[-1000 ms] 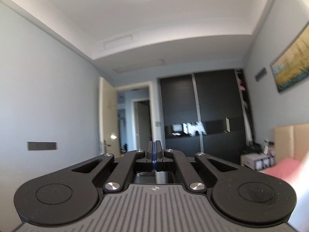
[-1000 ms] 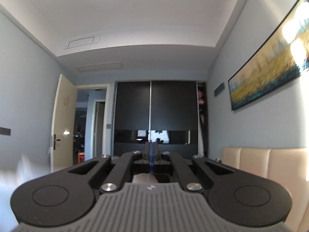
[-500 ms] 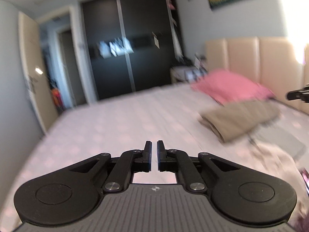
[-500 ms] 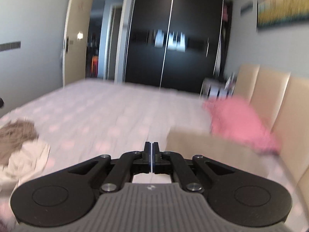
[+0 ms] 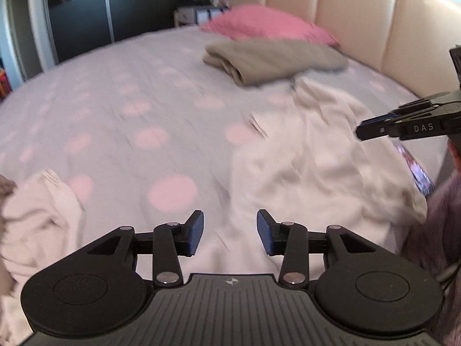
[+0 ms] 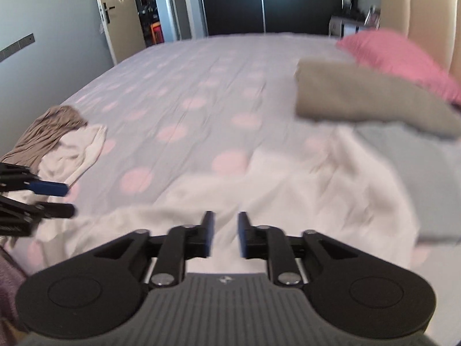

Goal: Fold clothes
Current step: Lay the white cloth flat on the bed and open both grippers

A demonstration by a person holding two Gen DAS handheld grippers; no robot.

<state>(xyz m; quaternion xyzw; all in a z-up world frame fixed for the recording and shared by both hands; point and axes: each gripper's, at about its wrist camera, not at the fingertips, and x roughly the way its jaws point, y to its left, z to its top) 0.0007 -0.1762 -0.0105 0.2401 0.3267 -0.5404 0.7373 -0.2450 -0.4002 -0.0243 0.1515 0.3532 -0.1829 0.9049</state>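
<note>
bed (image 5: 121,92): carries all | white garment (image 5: 311,155): crumpled, long axis running from the grippers toward the headboard, lying just ahead of both | left gripper (image 5: 230,230), right gripper (image 6: 224,235): jaws just opening, released, nothing between

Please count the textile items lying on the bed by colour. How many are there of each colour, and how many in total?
White: 2, a spread garment and a crumpled cloth
Beige or brown: 2, a folded piece and a crumpled cloth
Pink: 1, a pillow
Light grey: 1, a flat piece
Total: 6
</note>
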